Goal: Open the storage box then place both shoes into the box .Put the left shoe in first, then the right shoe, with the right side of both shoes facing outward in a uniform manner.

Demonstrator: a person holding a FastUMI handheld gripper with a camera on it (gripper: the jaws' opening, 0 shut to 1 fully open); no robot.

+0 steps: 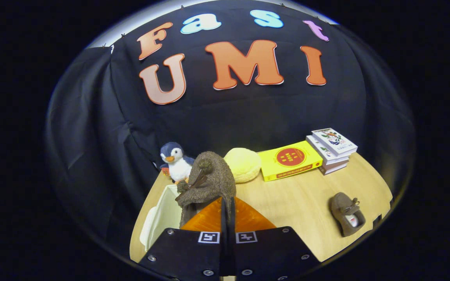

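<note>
Fingers (227,218) pinched nearly together grip a brown suede shoe (208,183), holding it lifted with its toe up, above the open white storage box (162,218). We judge this to be the left shoe going in first. The second brown shoe (347,214) lies on the tabletop (295,199), well to the right of the box. Beyond the box sit a penguin plush (175,160), a yellow cushion (243,164) and books (289,159). We should lower it slowly, clear of the box wall, turning it so its right side faces outward before we let go.
</note>
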